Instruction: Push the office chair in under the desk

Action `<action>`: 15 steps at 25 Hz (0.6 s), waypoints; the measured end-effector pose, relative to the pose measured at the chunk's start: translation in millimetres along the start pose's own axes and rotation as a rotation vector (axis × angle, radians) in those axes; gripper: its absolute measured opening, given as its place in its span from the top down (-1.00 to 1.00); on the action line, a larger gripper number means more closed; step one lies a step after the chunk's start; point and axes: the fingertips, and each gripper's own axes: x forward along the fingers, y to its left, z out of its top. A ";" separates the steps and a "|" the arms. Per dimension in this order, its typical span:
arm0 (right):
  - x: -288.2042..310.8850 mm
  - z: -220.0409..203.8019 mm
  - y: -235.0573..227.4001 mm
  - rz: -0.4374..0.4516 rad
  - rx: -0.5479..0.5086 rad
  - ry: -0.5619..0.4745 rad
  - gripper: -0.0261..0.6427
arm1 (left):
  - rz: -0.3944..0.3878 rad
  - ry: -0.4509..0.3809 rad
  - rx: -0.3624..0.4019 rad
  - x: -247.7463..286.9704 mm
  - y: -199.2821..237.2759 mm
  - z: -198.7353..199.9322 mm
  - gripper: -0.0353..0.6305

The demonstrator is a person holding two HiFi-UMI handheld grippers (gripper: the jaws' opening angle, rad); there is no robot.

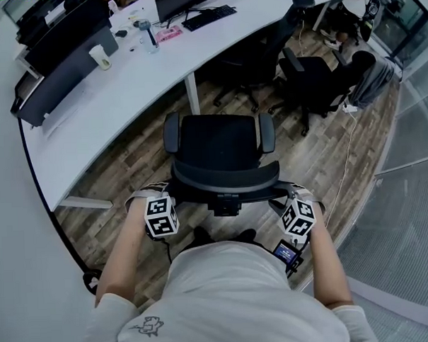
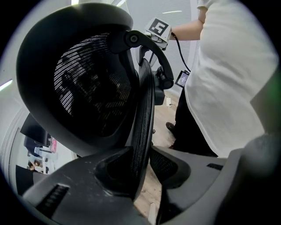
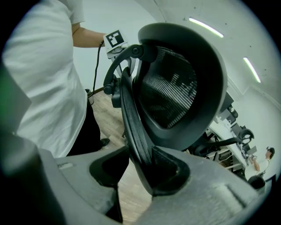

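Note:
The black office chair [image 1: 220, 149] stands on the wood floor just short of the curved white desk [image 1: 125, 92], seat toward the desk. In the head view my left gripper [image 1: 169, 197] is at the left end of the backrest's top and my right gripper [image 1: 289, 195] at the right end. The backrest's thin rim [image 2: 142, 127] runs between the left gripper's [image 2: 142, 154] jaws, which are shut on it. From the other side, the rim [image 3: 134, 132] sits in the right gripper [image 3: 138, 162], pressed against its right pad [image 3: 169, 169]. The mesh headrest [image 3: 175, 92] fills both gripper views.
The white desk leg [image 1: 193, 93] stands just ahead of the seat. Two more black chairs [image 1: 313, 81] are at the back right. A keyboard [image 1: 209, 17], a bottle [image 1: 148, 35] and a cup [image 1: 101, 57] lie on the desk. A glass partition [image 1: 413, 193] closes the right side.

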 end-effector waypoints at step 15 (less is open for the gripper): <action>51.1 118.2 20.9 0.055 -0.133 -0.018 0.41 | 0.078 0.016 -0.135 -46.4 -30.8 -118.0 0.53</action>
